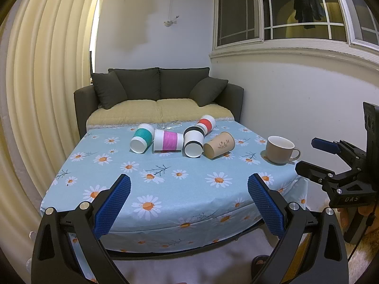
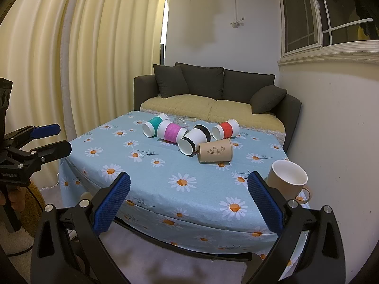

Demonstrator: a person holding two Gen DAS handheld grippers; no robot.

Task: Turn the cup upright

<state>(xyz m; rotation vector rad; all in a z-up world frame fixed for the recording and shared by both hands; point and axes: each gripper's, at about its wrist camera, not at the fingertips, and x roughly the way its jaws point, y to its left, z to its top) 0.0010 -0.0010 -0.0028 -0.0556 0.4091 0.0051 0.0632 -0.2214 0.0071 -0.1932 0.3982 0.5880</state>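
Several paper cups lie on their sides on the daisy tablecloth [image 1: 165, 189]: a teal one [image 1: 141, 137], a pink one [image 1: 168, 141], a black-banded one [image 1: 194, 139], a red one [image 1: 206, 123] and a brown kraft one [image 1: 219, 144]. They show again in the right wrist view, teal [image 2: 154, 125], pink [image 2: 171, 131], black [image 2: 193, 140], red [image 2: 225, 129], brown [image 2: 215, 153]. My left gripper [image 1: 189, 184] is open and empty over the table's near edge. My right gripper [image 2: 189, 184] is open and empty, near the front right corner.
A beige ceramic mug [image 1: 280, 149] stands upright at the table's right, close to my right gripper [image 2: 289, 177]. Crumpled clear plastic [image 1: 169, 125] lies behind the cups. A dark sofa [image 1: 158, 94] stands behind the table, a wall on the right, curtains on the left.
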